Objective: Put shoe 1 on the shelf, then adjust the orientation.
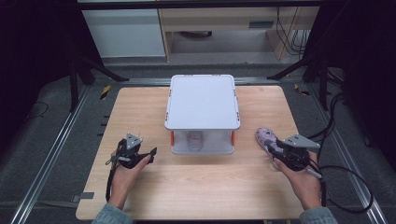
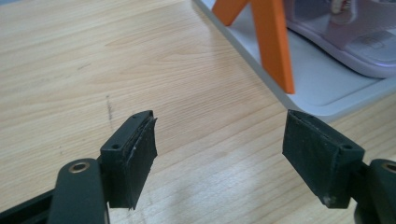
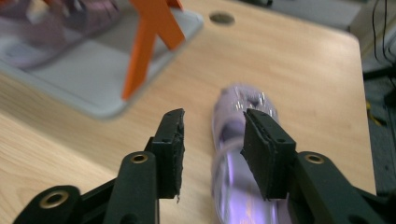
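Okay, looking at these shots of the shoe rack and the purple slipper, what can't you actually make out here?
- Slipper on the rack's lower shelf: high view, the top shelf covers most of it; left gripper view, cut off by the frame edge.
- Loose slipper on the table: right gripper view, motion-blurred, so its pattern is unreadable.
- Right gripper: jaws straddle that slipper with a gap; whether they touch it is unclear.
- Left gripper: open, nothing between the jaws.

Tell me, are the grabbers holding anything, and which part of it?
The right gripper has its jaws either side of the purple patterned slipper on the wooden table, but whether they pinch it cannot be told. The left gripper is open, holding nothing.
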A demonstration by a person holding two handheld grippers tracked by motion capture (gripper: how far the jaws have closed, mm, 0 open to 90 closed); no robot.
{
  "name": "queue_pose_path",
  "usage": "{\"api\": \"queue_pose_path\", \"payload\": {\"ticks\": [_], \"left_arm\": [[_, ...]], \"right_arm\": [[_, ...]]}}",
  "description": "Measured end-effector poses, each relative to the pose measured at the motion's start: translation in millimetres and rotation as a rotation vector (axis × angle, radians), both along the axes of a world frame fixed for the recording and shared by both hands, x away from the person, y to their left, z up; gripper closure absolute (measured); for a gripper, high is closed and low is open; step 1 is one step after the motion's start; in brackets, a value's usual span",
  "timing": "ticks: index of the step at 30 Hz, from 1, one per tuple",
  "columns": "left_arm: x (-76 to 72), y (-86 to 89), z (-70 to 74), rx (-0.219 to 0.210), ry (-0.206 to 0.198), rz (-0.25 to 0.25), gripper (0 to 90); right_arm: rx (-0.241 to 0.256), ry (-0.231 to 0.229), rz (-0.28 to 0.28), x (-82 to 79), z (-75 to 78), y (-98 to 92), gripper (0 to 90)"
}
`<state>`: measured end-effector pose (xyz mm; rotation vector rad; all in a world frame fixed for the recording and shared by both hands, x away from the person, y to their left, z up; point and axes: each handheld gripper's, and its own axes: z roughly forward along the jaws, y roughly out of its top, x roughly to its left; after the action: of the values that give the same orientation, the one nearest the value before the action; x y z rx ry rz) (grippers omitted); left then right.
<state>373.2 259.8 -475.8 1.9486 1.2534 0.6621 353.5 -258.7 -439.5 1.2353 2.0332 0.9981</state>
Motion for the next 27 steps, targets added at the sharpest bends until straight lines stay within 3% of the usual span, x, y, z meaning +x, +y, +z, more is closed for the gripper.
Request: {"api": "queue_pose_path", "payload": {"ticks": [5, 8, 11, 13, 15, 19, 27], "left_arm": [[0.3, 0.1, -0.7, -0.003, 0.006, 0.001, 24.9], [0.7, -1.8, -1.9, 0.012, 0.010, -0.004, 25.1], [1.0, -1.6, -2.4, 0.017, 0.016, -0.001, 25.2], [1.0, -0.6, -2.2, 0.019, 0.016, 0.003, 25.4], [1.0, 0.0, -2.0, 0.017, 0.015, 0.007, 25.6], [1.3, 0.2, -2.2, 0.019, 0.015, 0.009, 25.7], [0.7, 0.6, -1.1, 0.021, 0.005, 0.020, 26.8]], "right_arm": [[-0.007, 0.070, -0.030, 2.4, -21.1, -4.0, 59.3], [-0.016, 0.086, -0.017, 6.3, -28.0, -1.8, 60.3], [-0.023, 0.101, -0.003, 12.1, -32.7, 1.6, 68.5], [-0.023, 0.106, -0.001, 16.2, -34.9, 1.1, 78.5], [-0.016, 0.104, -0.001, 17.8, -34.8, -0.2, 84.7], [-0.004, 0.087, 0.006, 14.1, -32.7, -5.7, 85.8], [0.069, 0.049, 0.143, -17.1, -13.2, 13.0, 85.8]]}}
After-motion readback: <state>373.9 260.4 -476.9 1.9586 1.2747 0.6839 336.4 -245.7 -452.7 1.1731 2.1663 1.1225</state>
